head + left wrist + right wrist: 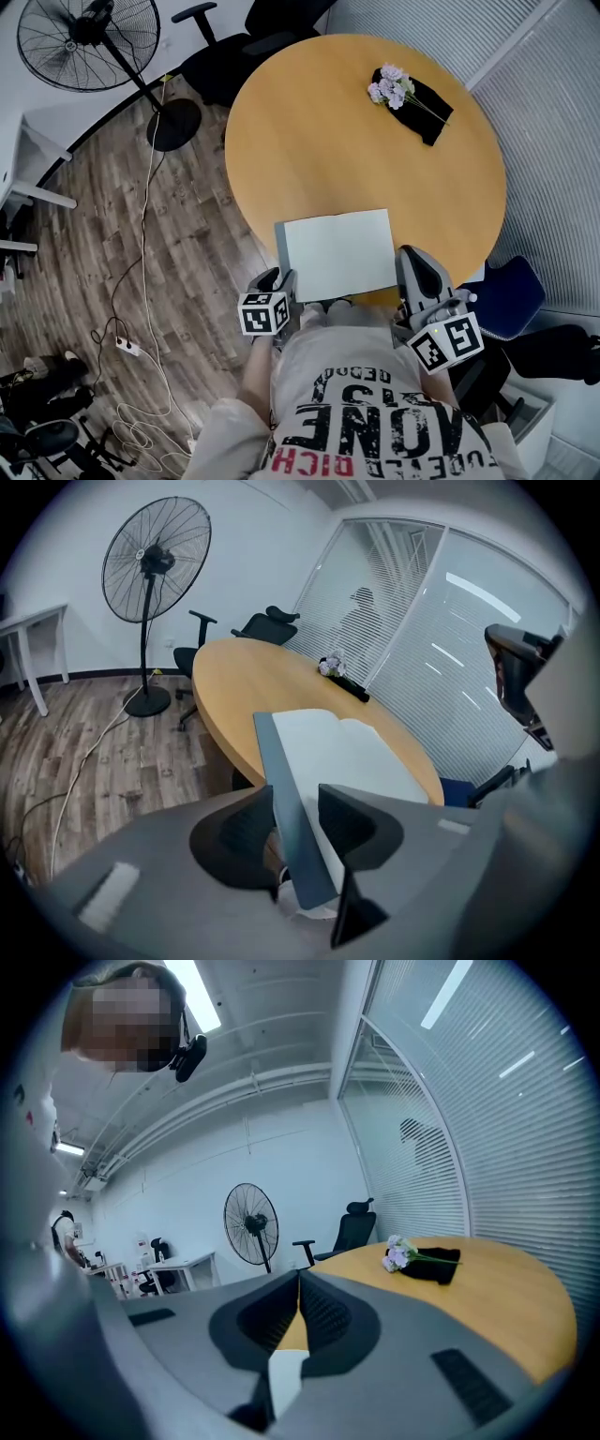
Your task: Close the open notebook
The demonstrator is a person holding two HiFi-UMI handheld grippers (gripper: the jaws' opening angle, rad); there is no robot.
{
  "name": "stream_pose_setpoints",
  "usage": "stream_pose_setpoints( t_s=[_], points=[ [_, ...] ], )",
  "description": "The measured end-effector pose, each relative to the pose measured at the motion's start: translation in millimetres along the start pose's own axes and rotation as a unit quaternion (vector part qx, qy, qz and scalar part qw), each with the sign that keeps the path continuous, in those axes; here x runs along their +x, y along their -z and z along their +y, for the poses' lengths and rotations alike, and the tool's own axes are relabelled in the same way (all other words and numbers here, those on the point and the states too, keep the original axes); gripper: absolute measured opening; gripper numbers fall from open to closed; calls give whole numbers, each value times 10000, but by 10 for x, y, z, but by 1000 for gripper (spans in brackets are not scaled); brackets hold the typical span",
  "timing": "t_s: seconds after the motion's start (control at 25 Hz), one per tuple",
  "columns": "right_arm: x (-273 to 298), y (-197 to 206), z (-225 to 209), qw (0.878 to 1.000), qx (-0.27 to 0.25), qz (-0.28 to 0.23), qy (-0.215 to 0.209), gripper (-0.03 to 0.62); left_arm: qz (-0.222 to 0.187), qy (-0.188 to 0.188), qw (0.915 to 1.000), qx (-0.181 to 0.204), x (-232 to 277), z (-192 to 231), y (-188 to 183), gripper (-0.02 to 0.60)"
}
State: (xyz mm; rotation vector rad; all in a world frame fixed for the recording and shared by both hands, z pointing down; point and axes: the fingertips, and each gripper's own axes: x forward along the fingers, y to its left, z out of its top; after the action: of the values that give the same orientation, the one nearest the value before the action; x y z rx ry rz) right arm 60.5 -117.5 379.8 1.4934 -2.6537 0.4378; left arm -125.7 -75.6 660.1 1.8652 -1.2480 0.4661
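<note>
The task stands at its first step: the notebook [339, 253] lies open and white-paged at the lower edge of the round desk [319, 131], just in front of the person, and nothing is folded over yet. The left gripper [281, 279] sits at the notebook's lower left corner in the head view. In the left gripper view its jaws are spread, and the grey-blue cover [281, 780] runs up between them, tilted a little off the pages. The cover seems to brush the left jaw, while a sliver of white page shows between it and the right jaw, so I judge that it is framed and not yet clamped. The right gripper [411, 255] rests at the notebook's lower right edge. Its own view shows the jaws pressed together at the tips with nothing pinched, only desk and a bit of white page showing below them. Flowers [392, 86] on a dark cloth lie well apart at the upper right of the desk and are out of the way. The next move probably calls for the left jaws to close on the cover's free edge, then lift it and swing it in an arc toward the right of the frame until it lies flat over the pages. The shut right gripper could press on the far half if the book starts to slide.
</note>
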Motion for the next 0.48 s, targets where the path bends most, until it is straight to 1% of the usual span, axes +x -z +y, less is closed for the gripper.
stream_pose_setpoints(
  t_s=[0.08,0.2,0.36,0.48],
  points=[
    [19,2,0,10000,16,6,-5,12,93,85,9998,-158,34,8,36,170],
    [47,0,0,10000,21,10,-10,12,236,208,9992,-241,79,15,82,179],
    [46,-10,-42,10000,30,4,38,12,399,207,9989,-143,133,40,126,187],
    [37,-26,-59,10000,31,-20,58,12,423,213,9988,-125,152,52,137,192]
  ],
)
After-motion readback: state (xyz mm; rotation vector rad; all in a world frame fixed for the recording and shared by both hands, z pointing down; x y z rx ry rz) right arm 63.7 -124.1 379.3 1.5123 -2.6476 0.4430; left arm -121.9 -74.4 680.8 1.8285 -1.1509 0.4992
